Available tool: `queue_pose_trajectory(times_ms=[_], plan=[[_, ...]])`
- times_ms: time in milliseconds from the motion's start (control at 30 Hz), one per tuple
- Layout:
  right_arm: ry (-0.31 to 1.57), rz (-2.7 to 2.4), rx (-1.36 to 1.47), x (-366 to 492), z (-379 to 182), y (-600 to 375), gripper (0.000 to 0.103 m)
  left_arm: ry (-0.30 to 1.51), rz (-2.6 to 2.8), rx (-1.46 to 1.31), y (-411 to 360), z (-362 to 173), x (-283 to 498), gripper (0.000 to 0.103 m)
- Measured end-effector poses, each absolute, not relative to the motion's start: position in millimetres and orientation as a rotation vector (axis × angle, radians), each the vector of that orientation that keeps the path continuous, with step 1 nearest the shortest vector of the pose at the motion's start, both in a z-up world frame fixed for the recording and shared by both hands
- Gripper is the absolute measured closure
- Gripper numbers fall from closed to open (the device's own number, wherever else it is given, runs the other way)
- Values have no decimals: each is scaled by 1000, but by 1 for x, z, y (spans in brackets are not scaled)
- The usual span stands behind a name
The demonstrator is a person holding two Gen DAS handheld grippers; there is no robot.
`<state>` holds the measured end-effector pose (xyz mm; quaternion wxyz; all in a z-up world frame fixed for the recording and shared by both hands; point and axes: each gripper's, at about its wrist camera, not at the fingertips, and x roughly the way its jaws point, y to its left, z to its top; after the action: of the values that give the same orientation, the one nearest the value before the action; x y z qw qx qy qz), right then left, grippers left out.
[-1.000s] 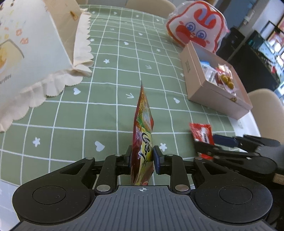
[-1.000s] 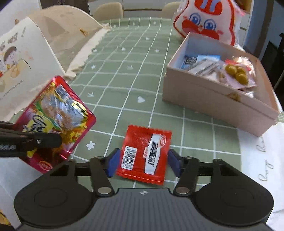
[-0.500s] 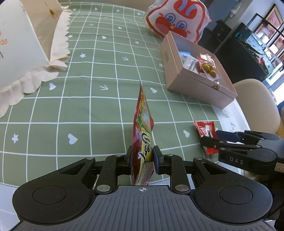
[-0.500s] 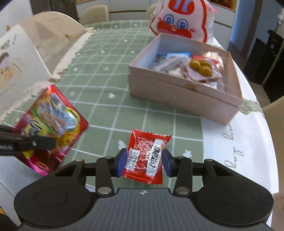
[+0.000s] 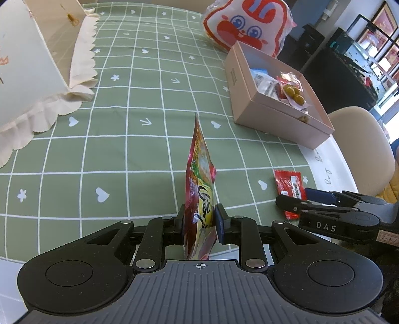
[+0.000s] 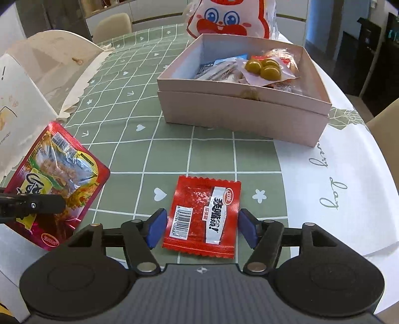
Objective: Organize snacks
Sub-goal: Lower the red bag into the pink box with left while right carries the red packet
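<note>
At a green checked table (image 6: 119, 154), the left tool (image 5: 199, 221) clamps a red-and-yellow snack pouch (image 5: 200, 189) on edge, lifted clear of the cloth. The right tool (image 6: 202, 228) hangs low over a small red sachet (image 6: 203, 214) lying flat, its blue pads (image 6: 157, 226) opening to either side of the sachet without pressing it. Beyond stands the pink box (image 6: 239, 109), already part-filled with snacks, a rabbit-print bag (image 6: 229, 17) behind it. The likely trouble: the flat, slick sachet could slide or buckle out from between closing pads if they come in too high, and the pouch, pinched only near its bottom edge, could swing or slip on the way to the box.
</note>
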<state>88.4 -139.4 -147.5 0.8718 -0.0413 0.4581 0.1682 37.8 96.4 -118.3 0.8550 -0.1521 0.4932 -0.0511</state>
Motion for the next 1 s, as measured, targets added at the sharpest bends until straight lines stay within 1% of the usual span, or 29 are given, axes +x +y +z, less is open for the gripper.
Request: queue_pose_trajectory(times_ms=[100, 233, 267, 333, 400, 433, 500, 767, 900, 1000], plan=[[938, 349, -104, 86, -150, -136, 34, 1037, -109, -324, 96, -119, 37, 77], [924, 329, -153, 87, -150, -128, 36, 1038, -113, -327, 97, -119, 36, 77], [922, 335, -159, 87, -149, -127, 41, 1038, -115, -326, 96, -119, 36, 77], [924, 336, -170, 86, -147, -125, 42, 1039, -119, -324, 97, -119, 36, 77], [897, 348, -193, 82, -142, -122, 50, 1038, -120, -325, 97, -119, 36, 77], [887, 357, -206, 80, -138, -121, 61, 1038, -120, -326, 97, -119, 36, 77], [882, 378, -199, 77, -131, -121, 64, 1037, -119, -327, 97, -119, 36, 77], [847, 418, -99, 67, -99, -141, 67, 1035, -136, -343, 95, -113, 35, 78], [812, 409, -60, 60, -82, -161, 67, 1005, -189, -362, 90, -98, 44, 78], [802, 369, -35, 58, -74, -179, 67, 979, -255, -376, 79, -80, 67, 78]])
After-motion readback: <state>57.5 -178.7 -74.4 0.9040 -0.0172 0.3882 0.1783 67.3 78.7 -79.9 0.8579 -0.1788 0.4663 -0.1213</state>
